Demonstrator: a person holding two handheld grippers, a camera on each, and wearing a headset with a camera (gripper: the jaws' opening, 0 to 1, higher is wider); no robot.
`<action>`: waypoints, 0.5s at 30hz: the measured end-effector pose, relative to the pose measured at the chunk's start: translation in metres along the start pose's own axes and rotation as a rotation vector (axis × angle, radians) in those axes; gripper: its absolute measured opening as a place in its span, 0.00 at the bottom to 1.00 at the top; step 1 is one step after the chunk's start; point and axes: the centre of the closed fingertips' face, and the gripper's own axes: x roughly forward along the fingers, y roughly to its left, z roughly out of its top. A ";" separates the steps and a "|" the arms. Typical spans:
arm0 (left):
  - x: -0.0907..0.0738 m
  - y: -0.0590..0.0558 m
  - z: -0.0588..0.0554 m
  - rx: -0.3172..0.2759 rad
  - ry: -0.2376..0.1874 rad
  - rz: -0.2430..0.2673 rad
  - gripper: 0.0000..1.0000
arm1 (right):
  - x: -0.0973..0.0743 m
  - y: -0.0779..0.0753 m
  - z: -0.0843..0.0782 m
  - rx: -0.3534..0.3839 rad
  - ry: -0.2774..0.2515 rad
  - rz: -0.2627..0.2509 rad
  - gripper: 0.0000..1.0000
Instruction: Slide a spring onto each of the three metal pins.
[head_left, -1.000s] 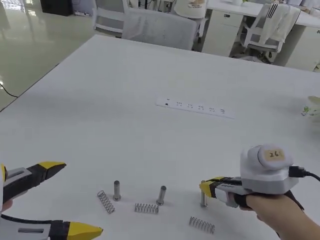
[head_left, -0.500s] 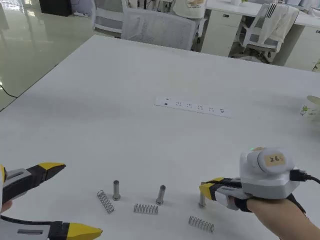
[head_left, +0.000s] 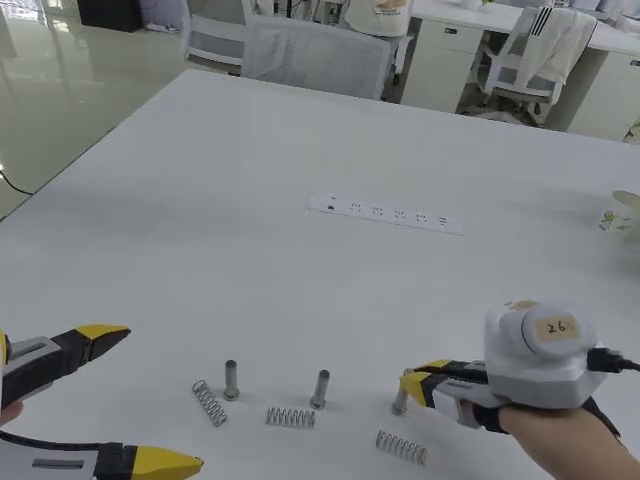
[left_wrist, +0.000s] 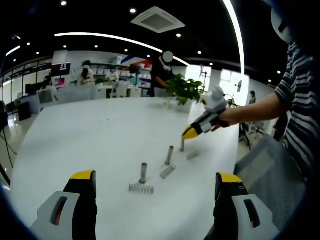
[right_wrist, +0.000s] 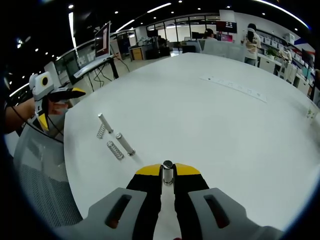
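**Right tongs clamped on the end pin, springs lying loose**

From where I stand, the right gripper (head_left: 411, 384) is clenched on the right pin (right_wrist: 167, 172), which sits squarely between its yellow tips and seems to lean a little off upright. The left gripper (head_left: 162, 397) hangs at the near left with its jaws spread wide and nothing in them.

The middle pin (head_left: 320, 388) and left pin (head_left: 231, 380) stand on the white table (head_left: 300, 290) in a row. None of the three has a spring on it. The left spring (head_left: 209, 402) lies just beside the left pin, the middle spring (head_left: 290, 417) lies just in front of the middle pin, and the right spring (head_left: 401, 448) is a little nearer the person than the held pin.

I'd judge the pins to be light, stiff and smooth, so they are easy to tip and apt to slip in a loose pinch. The springs look feather-light and soft. They will roll, and a hard squeeze would crush the coil. The best hold is gentle and across the coil's middle, leaving one end open to go over a pin top.

There is plenty of bare table on the far side, and the power strip (head_left: 385, 215) lies well apart. The right gripper view shows the table's edge near the row, so a rolling spring could go over.
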 end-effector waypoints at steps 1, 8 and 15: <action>0.000 0.000 0.000 0.000 0.000 0.000 0.96 | 0.000 0.000 0.000 -0.001 0.000 0.000 0.05; 0.001 -0.002 0.000 0.001 -0.001 -0.007 0.96 | -0.004 0.006 -0.005 -0.048 0.016 -0.003 0.06; 0.001 -0.003 -0.001 0.000 0.001 -0.007 0.96 | -0.004 0.006 -0.005 -0.062 0.021 -0.005 0.06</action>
